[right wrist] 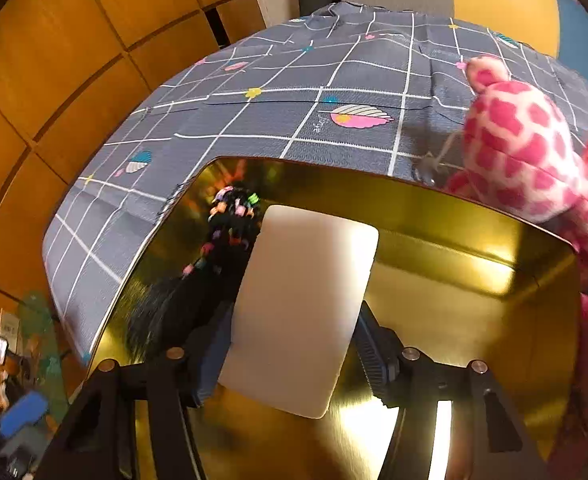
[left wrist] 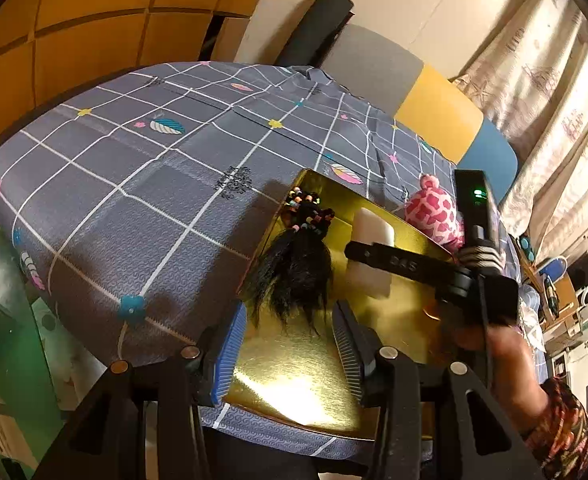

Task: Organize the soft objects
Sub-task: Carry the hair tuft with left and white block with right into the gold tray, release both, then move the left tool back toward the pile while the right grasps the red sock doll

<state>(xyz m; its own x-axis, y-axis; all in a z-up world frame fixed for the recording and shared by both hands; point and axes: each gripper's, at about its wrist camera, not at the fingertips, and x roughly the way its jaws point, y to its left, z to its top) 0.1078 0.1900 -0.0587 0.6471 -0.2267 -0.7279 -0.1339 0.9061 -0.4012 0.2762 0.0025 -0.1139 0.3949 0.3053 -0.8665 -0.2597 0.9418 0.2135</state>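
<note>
Only the left wrist view is showing the right gripper [left wrist: 364, 254] from outside, its black arm crossing the white sponge block [left wrist: 372, 256] above the gold tray [left wrist: 294, 380], with a hand [left wrist: 478, 308] and a patterned sleeve [left wrist: 566, 432] behind it. The right wrist view is showing that block [right wrist: 302, 308] close up: smooth, pale, round-cornered, standing between the part-open fingers [right wrist: 370, 344]; whether the pads are pressing it I cannot tell. The left gripper [left wrist: 290, 344] is hanging part-open over the tray, a black hairpiece with coloured beads [left wrist: 298, 264] lying ahead of its fingertips, nothing gripped. A pink spotted plush toy [right wrist: 534, 152] is leaning over the tray's far corner on the checked grey cloth [right wrist: 294, 80].
</note>
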